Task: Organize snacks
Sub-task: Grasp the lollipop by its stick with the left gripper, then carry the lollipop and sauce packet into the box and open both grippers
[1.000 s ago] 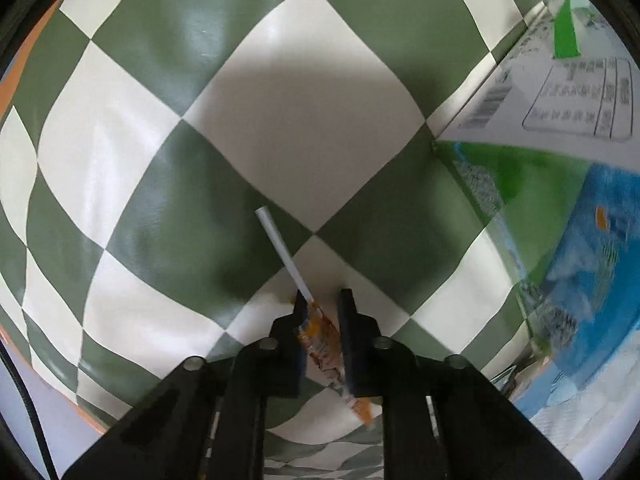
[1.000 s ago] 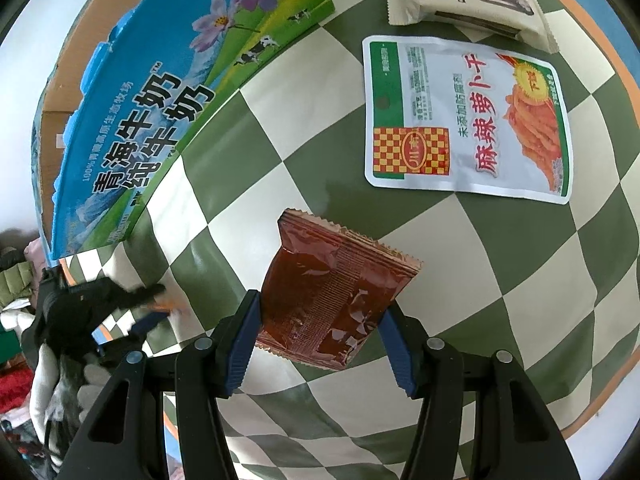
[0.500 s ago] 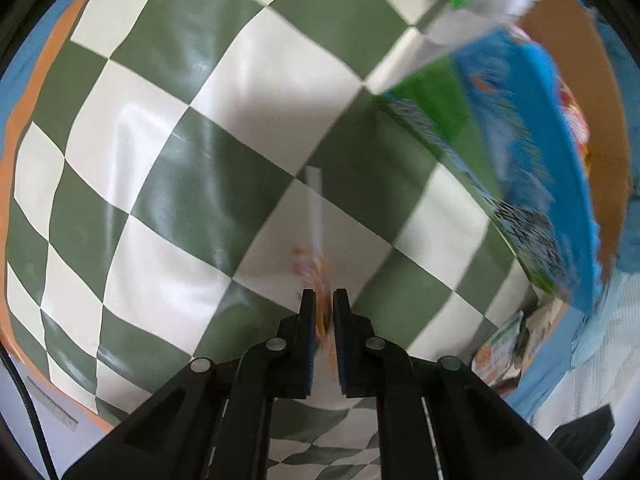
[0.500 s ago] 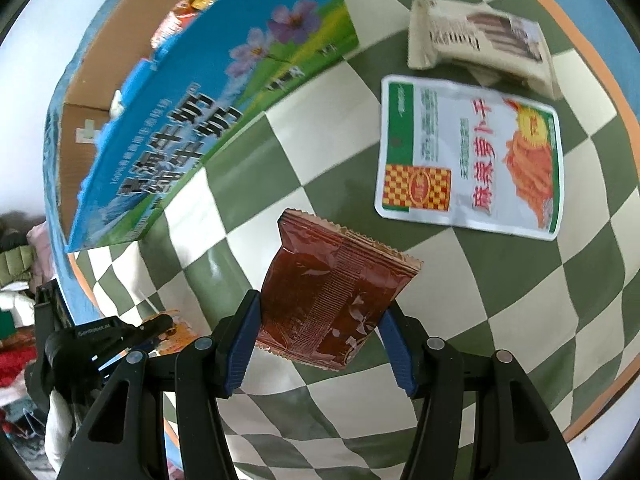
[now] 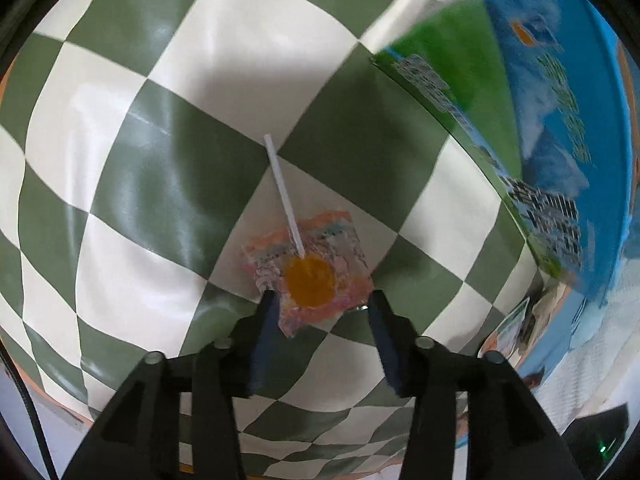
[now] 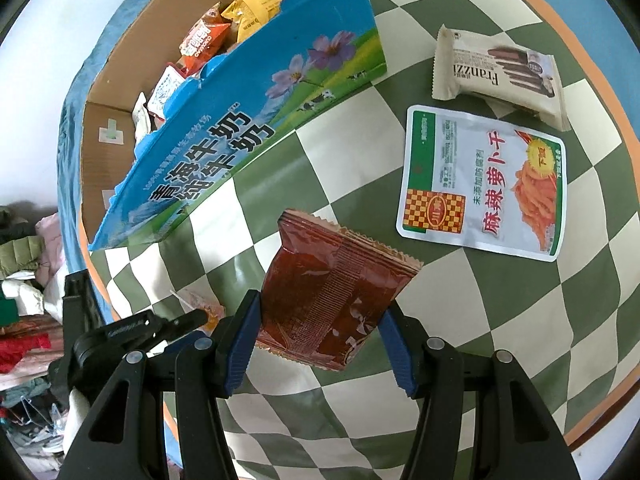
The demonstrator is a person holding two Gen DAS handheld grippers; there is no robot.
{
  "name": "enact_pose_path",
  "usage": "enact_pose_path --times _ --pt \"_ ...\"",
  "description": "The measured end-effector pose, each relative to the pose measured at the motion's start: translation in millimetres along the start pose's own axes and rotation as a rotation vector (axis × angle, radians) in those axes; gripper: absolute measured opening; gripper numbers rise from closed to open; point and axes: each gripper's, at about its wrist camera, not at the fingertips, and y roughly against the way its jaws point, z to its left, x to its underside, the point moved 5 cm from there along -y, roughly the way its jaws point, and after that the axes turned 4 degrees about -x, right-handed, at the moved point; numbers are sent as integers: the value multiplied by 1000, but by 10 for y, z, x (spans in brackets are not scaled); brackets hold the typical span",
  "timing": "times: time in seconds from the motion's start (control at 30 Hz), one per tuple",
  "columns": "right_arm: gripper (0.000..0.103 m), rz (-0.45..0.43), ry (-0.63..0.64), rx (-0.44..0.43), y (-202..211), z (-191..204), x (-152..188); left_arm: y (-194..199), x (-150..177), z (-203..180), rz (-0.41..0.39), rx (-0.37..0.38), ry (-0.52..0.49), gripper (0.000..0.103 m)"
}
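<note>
On the desk (image 6: 360,152), the box (image 6: 256,120) stands at the far left with snack packs (image 6: 208,40) inside. To its right lie a pouch (image 6: 480,184) and, behind it, a wafer pack (image 6: 496,76). A lollipop (image 5: 308,276) lies before the box, between the left tool's (image 5: 320,300) fingers.
</note>
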Motion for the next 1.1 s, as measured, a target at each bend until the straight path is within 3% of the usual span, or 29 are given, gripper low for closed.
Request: enact_pose_path --times 0.1,0.3,0.33,0.4,0.5,0.83,1.1 --pt "60 6 -9 1 -29 -31 25 -61 -47 -20 -2 -2 27 60" --pt "60 7 -26 -4 -25 -46 37 -201 -145 -56 4 -119 37 59" --pt "60 5 -23 -5 -16 -38 37 -189 -135 -87 -13 -140 25 57" --pt "60 1 -19 -6 -5 -13 30 -149 -92 -164 -54 -169 -18 29" --pt "60 -2 -17 -11 8 14 17 -116 -29 -154 -52 -153 -37 8" --pt "60 -5 -14 -18 1 18 -8 77 184 25 -72 -99 -35 6" --pt "60 -6 21 -34 97 141 -1 710 352 -69 -129 -16 -102 6"
